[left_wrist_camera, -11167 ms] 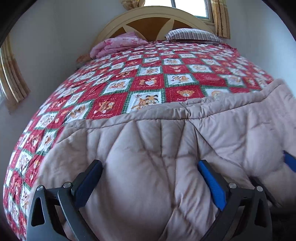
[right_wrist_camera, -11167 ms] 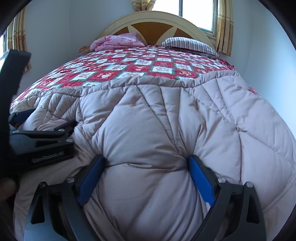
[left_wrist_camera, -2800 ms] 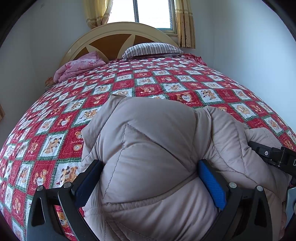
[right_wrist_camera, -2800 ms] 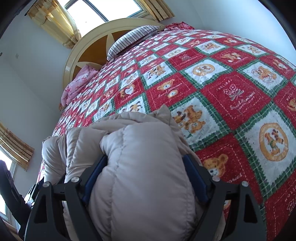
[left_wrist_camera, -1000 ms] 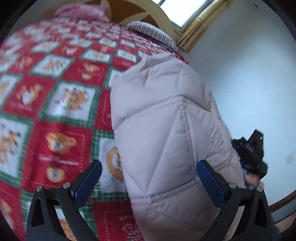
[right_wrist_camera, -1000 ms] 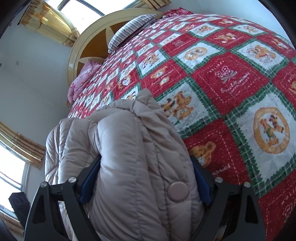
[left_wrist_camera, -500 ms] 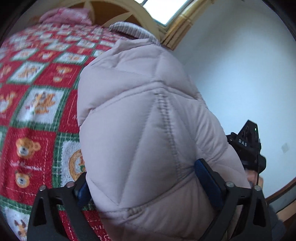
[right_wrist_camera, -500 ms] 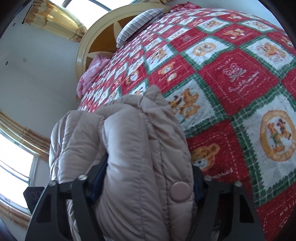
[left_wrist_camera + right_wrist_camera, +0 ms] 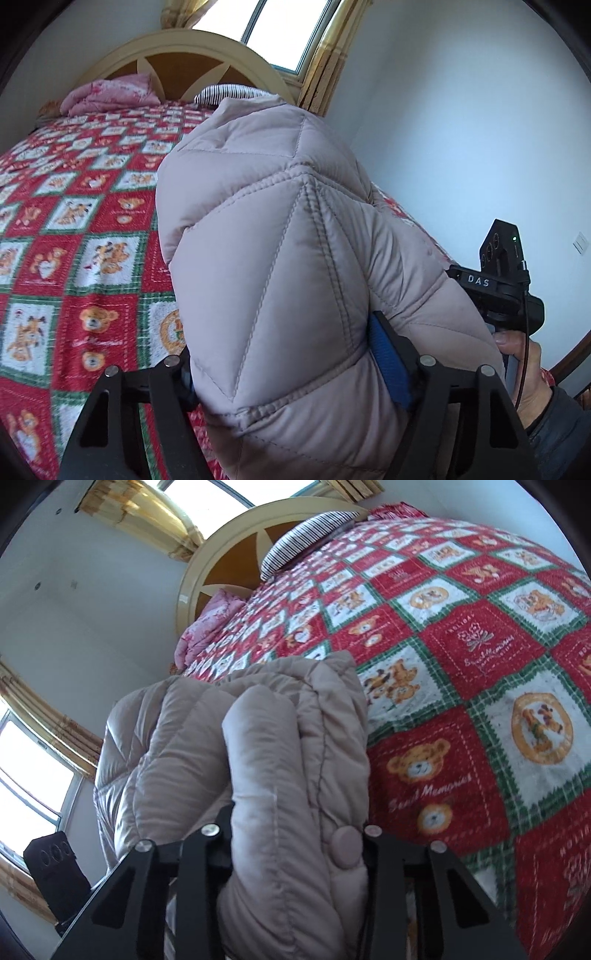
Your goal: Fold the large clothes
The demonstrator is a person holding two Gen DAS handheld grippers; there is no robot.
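Observation:
A beige quilted puffer coat [image 9: 280, 266] is folded into a thick bundle and held up above the bed. My left gripper [image 9: 284, 365] is shut on one end of the bundle, its blue pad [image 9: 388, 365] pressed into the fabric. My right gripper [image 9: 295, 834] is shut on the other end of the coat [image 9: 266, 760], next to a round snap button [image 9: 345, 847]. The right gripper's body and the hand holding it show in the left wrist view [image 9: 498, 288].
A red and green teddy-bear quilt [image 9: 461, 672] covers the bed. A pink folded blanket [image 9: 110, 92] and a striped pillow [image 9: 306, 535] lie at the arched headboard [image 9: 177, 59]. A white wall [image 9: 461, 129] stands to the right of the bed.
Both grippers have closed tighter on the folded coat and lifted it off the quilt. The bundle now stands higher and more upright in both views.

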